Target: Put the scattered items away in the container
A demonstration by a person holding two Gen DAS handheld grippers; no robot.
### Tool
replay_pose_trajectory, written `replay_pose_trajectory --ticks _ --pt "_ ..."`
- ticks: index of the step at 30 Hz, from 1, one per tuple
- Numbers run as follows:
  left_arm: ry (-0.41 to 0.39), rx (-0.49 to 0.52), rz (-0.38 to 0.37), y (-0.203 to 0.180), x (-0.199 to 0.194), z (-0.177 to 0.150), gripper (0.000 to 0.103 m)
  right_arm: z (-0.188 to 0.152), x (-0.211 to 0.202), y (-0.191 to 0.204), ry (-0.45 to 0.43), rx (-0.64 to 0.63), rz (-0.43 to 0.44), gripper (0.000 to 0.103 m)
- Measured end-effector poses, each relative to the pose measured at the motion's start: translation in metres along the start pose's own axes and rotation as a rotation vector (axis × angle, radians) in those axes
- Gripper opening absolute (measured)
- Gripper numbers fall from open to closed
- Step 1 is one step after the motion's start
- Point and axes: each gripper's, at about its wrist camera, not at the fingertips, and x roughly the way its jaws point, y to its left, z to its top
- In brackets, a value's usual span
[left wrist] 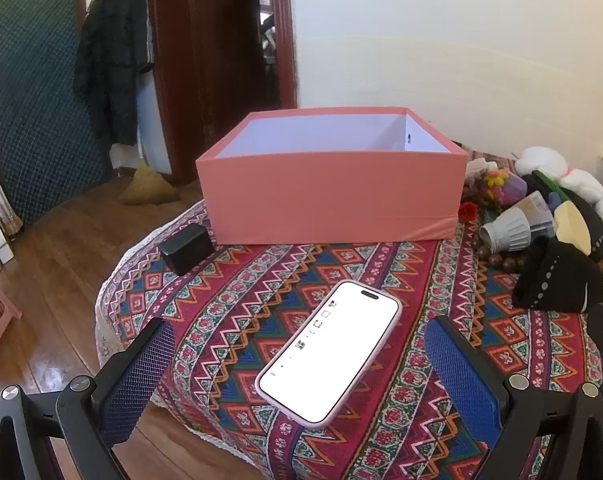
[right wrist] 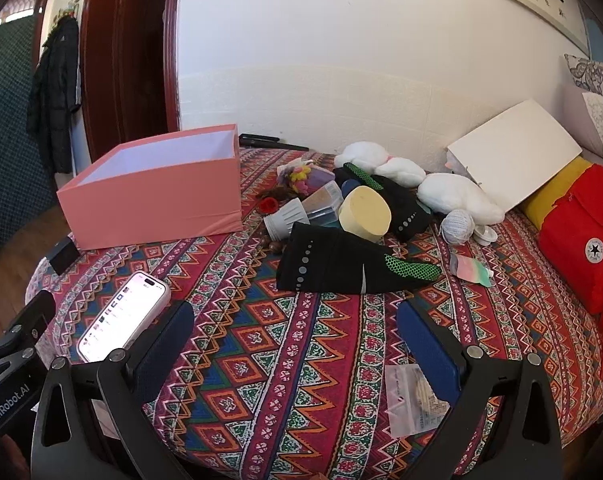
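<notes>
An open pink box with a white inside stands on the patterned bed cover; it also shows in the right wrist view. A heap of scattered items lies to its right: black gloves, a cream foam roll, a grey cup, white plush toys, a yarn ball. My left gripper is open, with a lit phone in a pink case lying between its fingers on the cover. My right gripper is open and empty above bare cover.
A small black box lies left of the pink box near the bed edge. A red bag, a yellow cushion and a white board lie at right. A clear sachet lies by my right finger. Wooden floor lies left.
</notes>
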Motion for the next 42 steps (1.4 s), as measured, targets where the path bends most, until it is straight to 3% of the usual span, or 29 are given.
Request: replay_pose_trajectory --ticks 11,16,22,26,29,34,36,42 --pt "-0.010 0.042 -0.037 -0.020 -0.002 0.000 0.103 0.002 -0.005 -0.015 -0.004 0.024 -0.012 0.103" --pt "-0.018 0.082 -0.079 -0.042 -0.001 0.003 0.103 0.002 -0.010 -0.043 0.000 0.066 -0.083 0.103" --pt "-0.026 0.168 -0.210 -0.098 0.010 0.010 0.103 -0.003 -0.021 -0.102 0.009 0.157 -0.143 0.103" --pt "0.020 0.235 -0.300 -0.146 0.031 0.012 0.103 -0.015 -0.022 -0.136 0.051 0.205 -0.153 0.103" --pt "0.064 0.259 -0.358 -0.182 0.050 0.016 0.103 -0.030 -0.016 -0.163 0.115 0.265 -0.118 0.103" --pt "0.086 0.312 -0.392 -0.229 0.077 0.020 0.103 -0.064 0.017 -0.213 0.286 0.544 0.094 0.100" --pt "0.116 0.318 -0.405 -0.240 0.091 0.020 0.103 -0.073 0.029 -0.226 0.335 0.609 0.114 0.097" --pt "0.191 0.282 -0.413 -0.250 0.126 0.021 0.103 -0.073 0.050 -0.216 0.368 0.539 0.086 0.096"
